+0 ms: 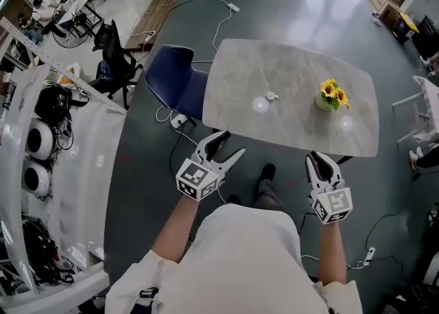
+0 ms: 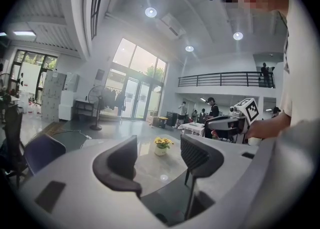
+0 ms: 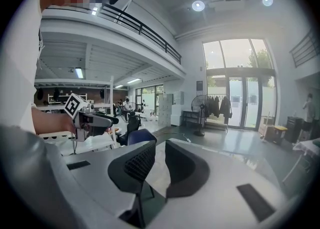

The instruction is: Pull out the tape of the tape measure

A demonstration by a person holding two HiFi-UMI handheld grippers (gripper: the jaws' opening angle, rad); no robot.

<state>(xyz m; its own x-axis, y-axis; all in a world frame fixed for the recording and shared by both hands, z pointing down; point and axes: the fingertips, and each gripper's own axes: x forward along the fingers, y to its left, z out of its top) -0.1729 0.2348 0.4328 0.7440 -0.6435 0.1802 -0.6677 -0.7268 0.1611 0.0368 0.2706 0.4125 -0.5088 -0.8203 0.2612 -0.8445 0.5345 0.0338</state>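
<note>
White-shirted torso [image 1: 240, 258] of the person fills the lower centre of the head view, with both forearms reaching up-frame from it. Left gripper [image 1: 232, 143], lower centre-left, is held over the grey floor just below the table's near edge. Its own view shows the two dark jaws standing wide apart with nothing between them; only the table top and the flowers are seen through the gap. Right gripper [image 1: 320, 160], lower centre-right, has its tips at the table's near edge in the picture. In its own view the jaws stand close together with a narrow gap, and nothing is in that gap. Each gripper bears its cube of square markers at the hand end.

Table [image 1: 302, 59], a pale marbled top with rounded corners, occupies the upper centre. Tape measure [image 1: 271, 96], seen only as a small pale item, lies on the table a little left of its middle, well apart from both grippers; its tape cannot be made out. Pot of yellow flowers [image 1: 332, 94] stands upright to the right of the tape measure, apart from it. Two bright reflections mark the top.

Blue chair [image 1: 175, 76] stands at the table's left edge, and a black office chair [image 1: 113, 55] is farther to the upper left. White rack [image 1: 62, 168] with cables and round white items runs down the left edge. Dark shoe [image 1: 266, 171] shows on the floor between the grippers. Floor fan [image 2: 96, 97] stands before the tall windows at centre-left of the left gripper view
</note>
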